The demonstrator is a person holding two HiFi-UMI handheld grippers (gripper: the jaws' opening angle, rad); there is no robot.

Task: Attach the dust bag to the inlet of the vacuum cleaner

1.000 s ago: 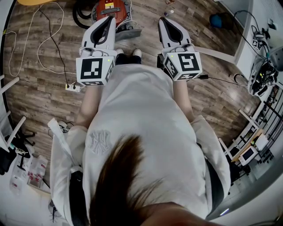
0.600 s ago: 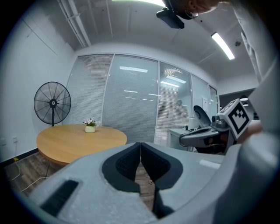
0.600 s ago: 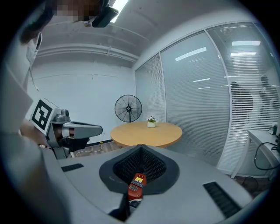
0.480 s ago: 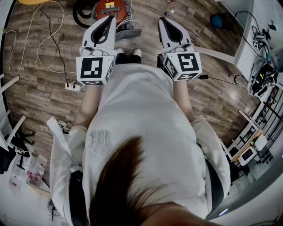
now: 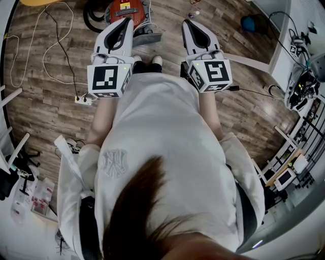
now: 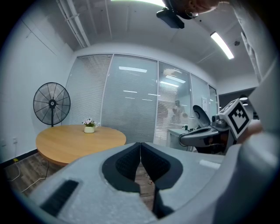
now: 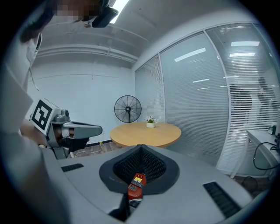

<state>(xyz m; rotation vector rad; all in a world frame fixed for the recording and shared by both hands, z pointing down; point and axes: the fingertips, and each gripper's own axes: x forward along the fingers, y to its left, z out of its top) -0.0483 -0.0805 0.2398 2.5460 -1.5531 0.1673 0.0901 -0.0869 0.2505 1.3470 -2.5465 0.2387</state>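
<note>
Nothing has moved since the earlier frames: both your hands, the tools and everything on the floor sit exactly as they did.

The red canister vacuum cleaner with its black hose (image 5: 127, 9) stands on the wood-plank floor (image 5: 45, 117) at about twelve o'clock from your shoes, well below the tools. I can't pick out the dust bag in any view. A flat grey piece (image 5: 151, 38) lies just beside the vacuum at its five o'clock, but I can't tell what it is. The inlet itself is too small and too covered by your left tool to read.

So the step in hand isn't settled. This scene fits a pause with the bag yet to be fetched, and it fits equally a pause with the bag already seated inside the red body. I would not name a next move from this.

Your white left gripper (image 5: 124, 24) has its tongs pressed together on nothing. Its own view shows the black pads meeting in a thin line, with only floor behind them. Your white right gripper (image 5: 191, 24) is the same, pads together and empty. The red vacuum shows through the notch beneath its pads, far off on the floor and not between them.

You hold both tools out in front of your chest, side by side and a little apart. Their marker cubes sit nearest you, with their noses toward twelve o'clock and tipped slightly down.
</note>
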